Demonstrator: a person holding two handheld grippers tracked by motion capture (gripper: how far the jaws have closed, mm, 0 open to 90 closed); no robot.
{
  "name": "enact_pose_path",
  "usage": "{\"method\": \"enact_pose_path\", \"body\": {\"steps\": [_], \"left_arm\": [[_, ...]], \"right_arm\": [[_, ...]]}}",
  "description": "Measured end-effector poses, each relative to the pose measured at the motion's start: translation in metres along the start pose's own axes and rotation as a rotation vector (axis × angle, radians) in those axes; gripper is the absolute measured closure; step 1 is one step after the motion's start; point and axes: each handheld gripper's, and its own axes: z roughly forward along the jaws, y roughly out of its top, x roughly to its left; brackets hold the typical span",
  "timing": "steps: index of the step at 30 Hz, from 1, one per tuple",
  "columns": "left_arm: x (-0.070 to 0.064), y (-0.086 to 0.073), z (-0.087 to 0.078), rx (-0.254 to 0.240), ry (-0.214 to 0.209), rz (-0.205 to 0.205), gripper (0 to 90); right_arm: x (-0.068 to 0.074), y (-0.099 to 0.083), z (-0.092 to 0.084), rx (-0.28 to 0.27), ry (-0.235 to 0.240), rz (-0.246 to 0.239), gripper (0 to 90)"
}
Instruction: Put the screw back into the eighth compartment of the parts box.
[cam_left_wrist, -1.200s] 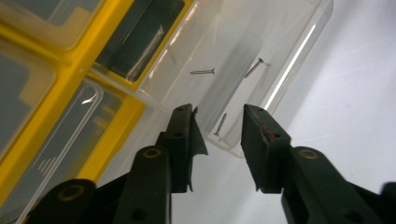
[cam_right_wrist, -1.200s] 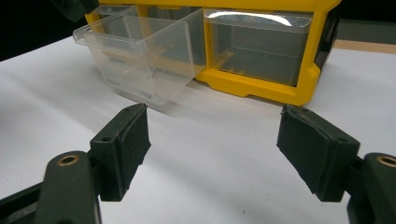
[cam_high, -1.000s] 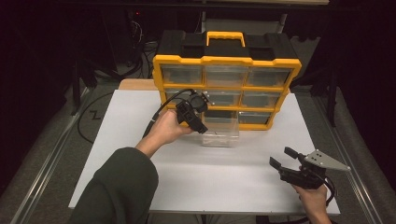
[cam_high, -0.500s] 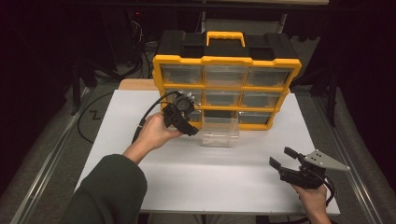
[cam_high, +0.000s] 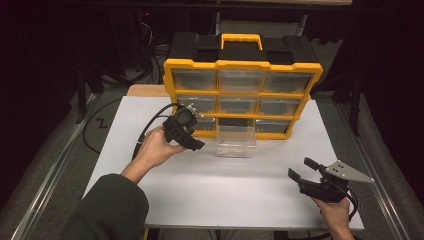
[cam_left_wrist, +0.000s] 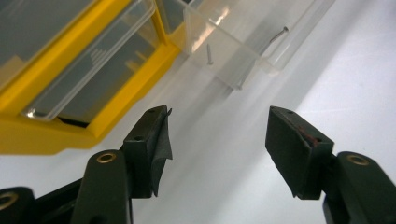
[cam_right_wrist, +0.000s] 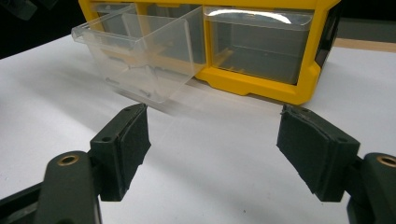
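A yellow and black organizer (cam_high: 241, 65) with clear drawers stands at the back of the white table. One clear drawer (cam_high: 236, 141) from its bottom row is pulled out onto the table. In the left gripper view this drawer (cam_left_wrist: 243, 42) holds a few small nails (cam_left_wrist: 210, 53). My left gripper (cam_high: 196, 134) sits just left of the drawer, apart from it; its jaws have just been opening and nothing is between them (cam_left_wrist: 217, 121). My right gripper (cam_high: 301, 168) rests open near the front right, facing the drawer (cam_right_wrist: 140, 60) with nothing in it.
The white tabletop (cam_high: 225, 190) lies bare between the two grippers. A black cable (cam_high: 147, 131) trails from the left gripper toward the back left. Dark floor and metal rails border the table on both sides.
The left hand has drawn its gripper leftward, away from the drawer's front corner, with the jaws spreading. The drawer stays pulled out. The right gripper has not moved.
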Motion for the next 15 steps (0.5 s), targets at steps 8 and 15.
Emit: {"method": "enact_pose_path", "body": {"steps": [8, 15], "left_arm": [[-0.003, -0.013, -0.004, -0.007, 0.016, -0.011, 39.1], [-0.006, -0.02, -0.006, -0.014, 0.018, -0.012, 36.9]], "right_arm": [[0.0, 0.0, 0.0, 0.002, 0.002, -0.006, 26.5], [0.001, 0.0, 0.001, 0.002, 0.002, -0.005, 26.5]]}}
